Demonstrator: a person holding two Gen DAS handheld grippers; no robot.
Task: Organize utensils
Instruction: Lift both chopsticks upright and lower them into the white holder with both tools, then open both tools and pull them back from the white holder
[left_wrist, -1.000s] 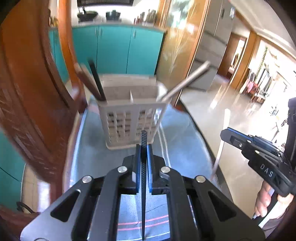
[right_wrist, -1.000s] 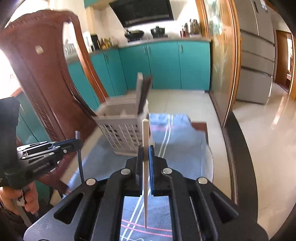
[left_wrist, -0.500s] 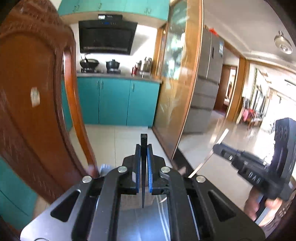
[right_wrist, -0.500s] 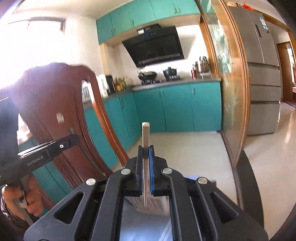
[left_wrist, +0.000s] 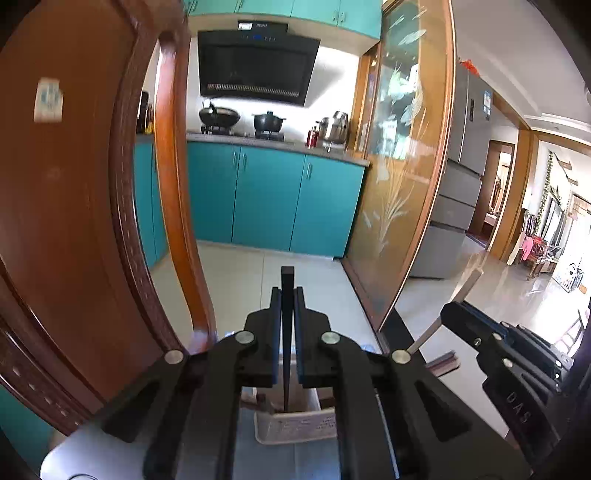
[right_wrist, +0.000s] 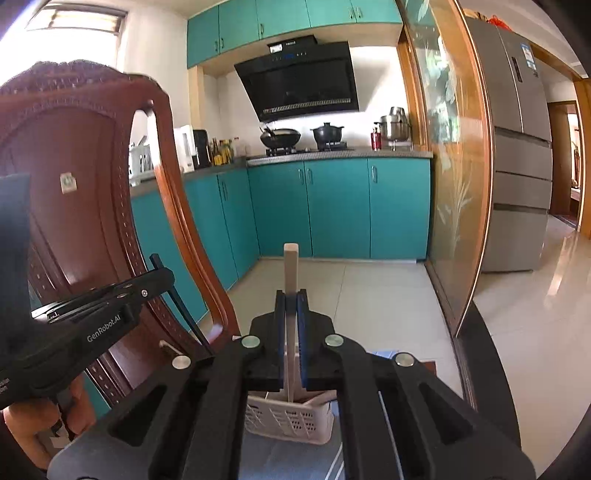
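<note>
Cloth-covered table (right_wrist: 491, 373) under utensil basket (right_wrist: 291, 421)

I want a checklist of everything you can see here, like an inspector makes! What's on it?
Surface: table with a blue cloth under the basket.
Job's things: pale slotted utensil basket; black chopstick; pale chopstick. Both chopsticks are above the basket, not in it.
Clutter: nothing seen.
Tongs: left tongs shut on the black chopstick; right tongs shut on the pale chopstick.
Cables: nothing seen.
Surroundings: wooden chair back, teal cabinets, range hood, pots on the stove, fridge.
</note>
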